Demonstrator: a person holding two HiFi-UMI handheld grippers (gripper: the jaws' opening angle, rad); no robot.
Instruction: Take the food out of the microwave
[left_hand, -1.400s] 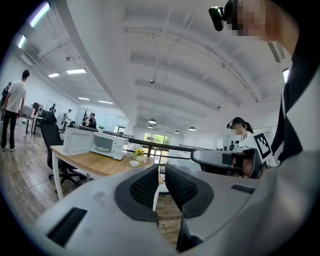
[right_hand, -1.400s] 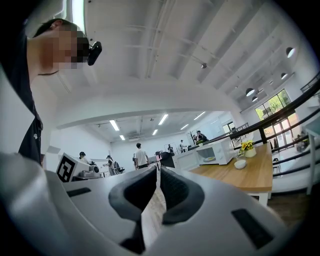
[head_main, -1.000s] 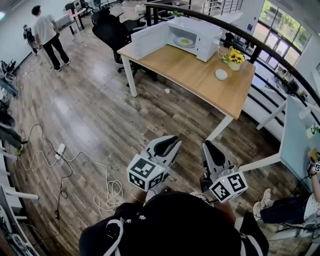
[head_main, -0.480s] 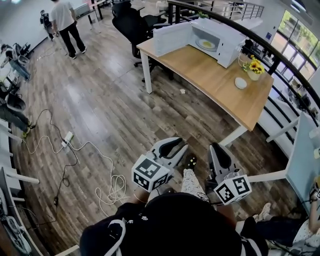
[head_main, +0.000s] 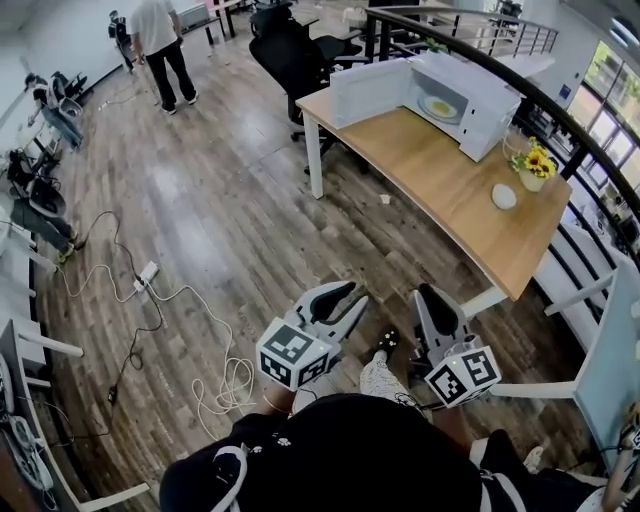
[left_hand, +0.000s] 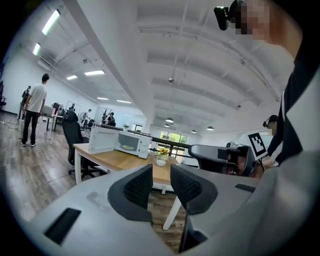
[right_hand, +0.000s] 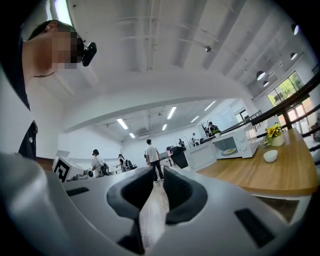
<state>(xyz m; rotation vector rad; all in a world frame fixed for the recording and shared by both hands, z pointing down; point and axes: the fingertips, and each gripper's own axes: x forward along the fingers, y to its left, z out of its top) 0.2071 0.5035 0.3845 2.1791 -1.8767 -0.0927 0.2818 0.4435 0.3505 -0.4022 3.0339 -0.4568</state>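
Head view: left hand-held gripper and right hand-held gripper sit low in front of the person, over the wooden floor and well apart from the bench. Left jaws have just been opening and stand slightly apart, empty. Right jaws show a narrow gap, also empty. The microwave stands at the bench's far end, door open, plate of food inside. Recommended: approach the bench first, widen the jaws before the cavity, and enter level, clear of the door.
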